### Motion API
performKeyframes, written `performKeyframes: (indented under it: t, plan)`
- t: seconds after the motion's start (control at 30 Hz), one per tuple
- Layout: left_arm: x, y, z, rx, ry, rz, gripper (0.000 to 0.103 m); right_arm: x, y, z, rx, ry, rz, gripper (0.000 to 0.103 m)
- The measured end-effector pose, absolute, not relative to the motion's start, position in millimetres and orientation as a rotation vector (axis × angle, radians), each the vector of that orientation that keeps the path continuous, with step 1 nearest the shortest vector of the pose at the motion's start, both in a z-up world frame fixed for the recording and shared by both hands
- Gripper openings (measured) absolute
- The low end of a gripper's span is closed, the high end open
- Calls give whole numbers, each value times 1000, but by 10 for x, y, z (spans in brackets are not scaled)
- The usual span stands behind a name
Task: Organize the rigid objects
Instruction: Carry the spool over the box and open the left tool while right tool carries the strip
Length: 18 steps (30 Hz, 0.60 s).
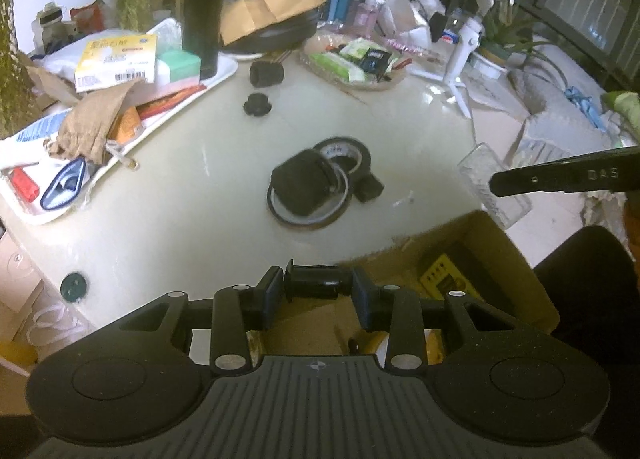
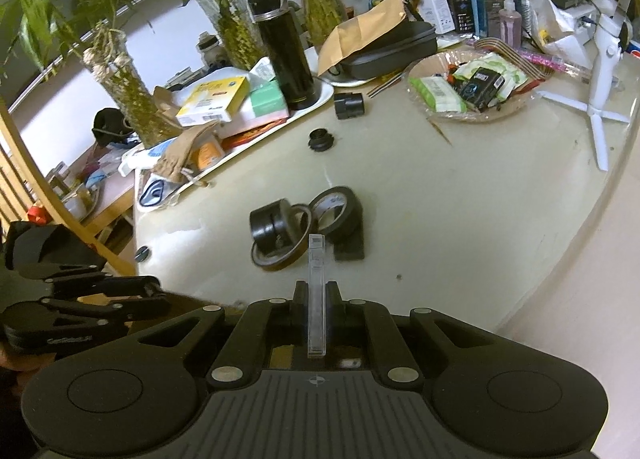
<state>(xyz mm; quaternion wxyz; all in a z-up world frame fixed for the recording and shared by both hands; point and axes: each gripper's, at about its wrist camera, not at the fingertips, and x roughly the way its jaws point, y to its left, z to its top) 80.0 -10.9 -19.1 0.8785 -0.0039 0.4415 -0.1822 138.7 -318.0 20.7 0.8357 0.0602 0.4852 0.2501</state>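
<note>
Your cardboard box (image 1: 496, 255) cut off behind the left gripper (image 1: 318, 283), yellow item (image 1: 444, 279) inside half hidden, tape rolls (image 1: 320, 179) mid-table blurred, label on them unreadable

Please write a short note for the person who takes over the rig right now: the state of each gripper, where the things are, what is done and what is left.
Left gripper: shut on a small black cylindrical part, above the near edge of the open cardboard box.
Right gripper: shut on a clear flat plastic case, held edge-up.
In the box: a yellow item already lies inside.
Left on the table: the cluster of tape rolls with a small black block at the middle, and two black parts farther back near the white tray.
Next, probably: put both held things into the box.
</note>
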Motion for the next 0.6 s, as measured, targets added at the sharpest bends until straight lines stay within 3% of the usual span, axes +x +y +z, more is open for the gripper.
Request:
performKeyframes:
  t: [0.6]
  plan:
    - [767, -17, -302, -74, 986, -361, 39, 992, -3155, 270, 141, 1044, 560, 10]
